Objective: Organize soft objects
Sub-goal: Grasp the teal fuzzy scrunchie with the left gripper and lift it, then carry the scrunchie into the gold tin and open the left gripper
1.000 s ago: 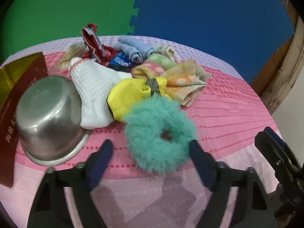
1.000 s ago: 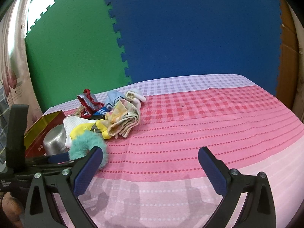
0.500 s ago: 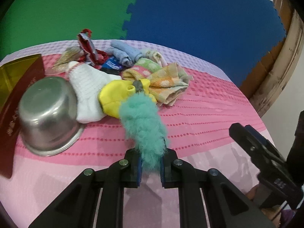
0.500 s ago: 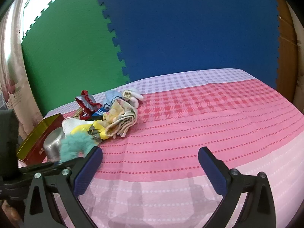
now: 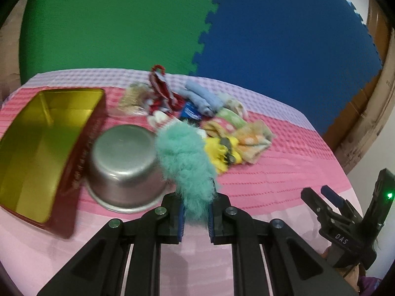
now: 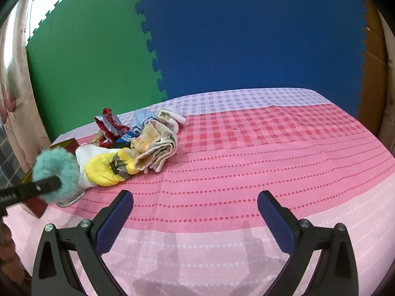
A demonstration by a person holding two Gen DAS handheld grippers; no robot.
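Left wrist view: the left gripper [image 5: 195,219] has its jaws squeezed tight on the fluffy teal scrunchie [image 5: 185,162]. The scrunchie is lifted off the pink cloth [image 5: 284,172] and sticks out in front of the jaws, squashed flat. Behind it sits an upside-down steel pot [image 5: 123,165], and just left of that is an open gold tin [image 5: 44,133] with nothing in it. I think the tin is where the scrunchie should go. Only the fluffy end is pinched, so the scrunchie could slip out on the way. It could also brush the pot, which stands just beside the tin. The pile of soft things [image 5: 212,113], with a yellow piece [image 5: 222,150] in front, waits farther back. The right gripper shows at the right edge.

Right wrist view: the right gripper [image 6: 195,212] has its jaws wide open with nothing between them, low over bare cloth [image 6: 271,160]. The scrunchie [image 6: 58,170] is at the left, up in the air, in the left gripper's [image 6: 47,185] black finger. This view shows the scrunchie's round ring shape and a white sock [image 6: 87,155] behind it. It shows only a corner of the tin, so you cannot see inside. The left view shows the whole tin.
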